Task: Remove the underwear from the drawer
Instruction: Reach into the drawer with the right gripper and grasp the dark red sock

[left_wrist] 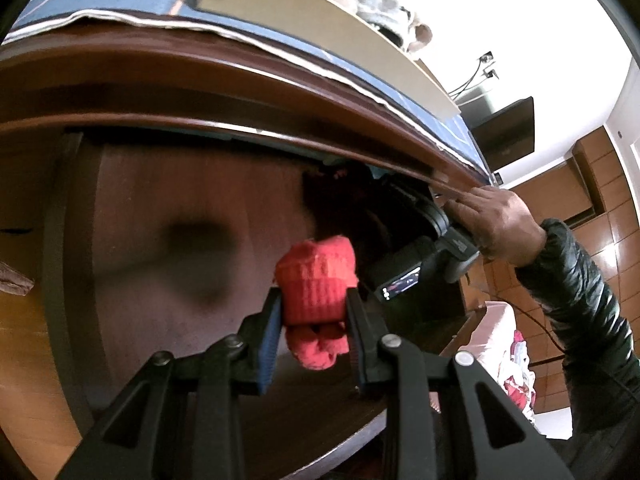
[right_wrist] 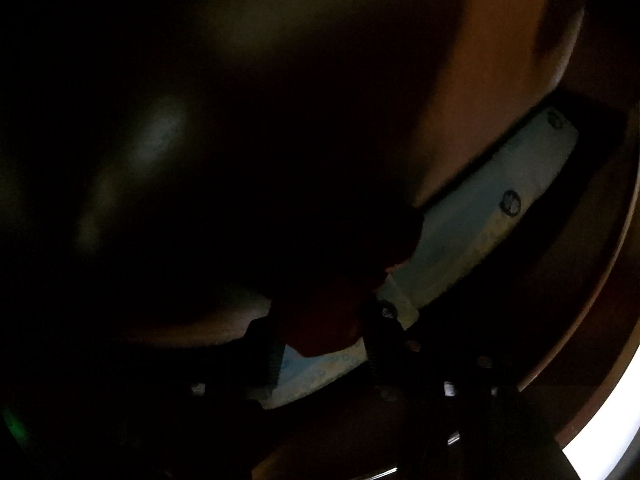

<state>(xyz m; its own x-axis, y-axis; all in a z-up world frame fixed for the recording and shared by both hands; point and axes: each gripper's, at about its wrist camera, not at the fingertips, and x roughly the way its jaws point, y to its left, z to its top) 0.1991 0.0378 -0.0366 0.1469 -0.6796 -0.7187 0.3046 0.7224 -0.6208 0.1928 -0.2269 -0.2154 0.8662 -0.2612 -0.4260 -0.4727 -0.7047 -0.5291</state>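
Left wrist view shows my left fingers (left_wrist: 314, 312) clamped on a red knitted fabric bundle (left_wrist: 316, 280), squeezed at its middle with a bulge above and a rolled lump below. It hangs over the bare brown wooden drawer floor (left_wrist: 180, 220), near the front. I judge it to be the underwear, though the knit could equally be a rolled sock.

To the right, my right hand (left_wrist: 500, 228), in a shiny black sleeve (left_wrist: 580, 300), reaches its black gripper body (left_wrist: 420, 248) far into the dark back of the drawer under the dresser's brown wooden top edge (left_wrist: 240, 92).

Right wrist view is very dark. My right fingers (right_wrist: 320, 340) sit around a dark red cloth lump (right_wrist: 320, 320) above a pale blue patterned sheet (right_wrist: 500, 208); whether the pads press on it I cannot tell.

The fabric looks light, soft and squashy, neither fragile nor slippery. A firm pinch through the thick middle of a bundle should hold; a loose edge might unroll or snag on the drawer opening.
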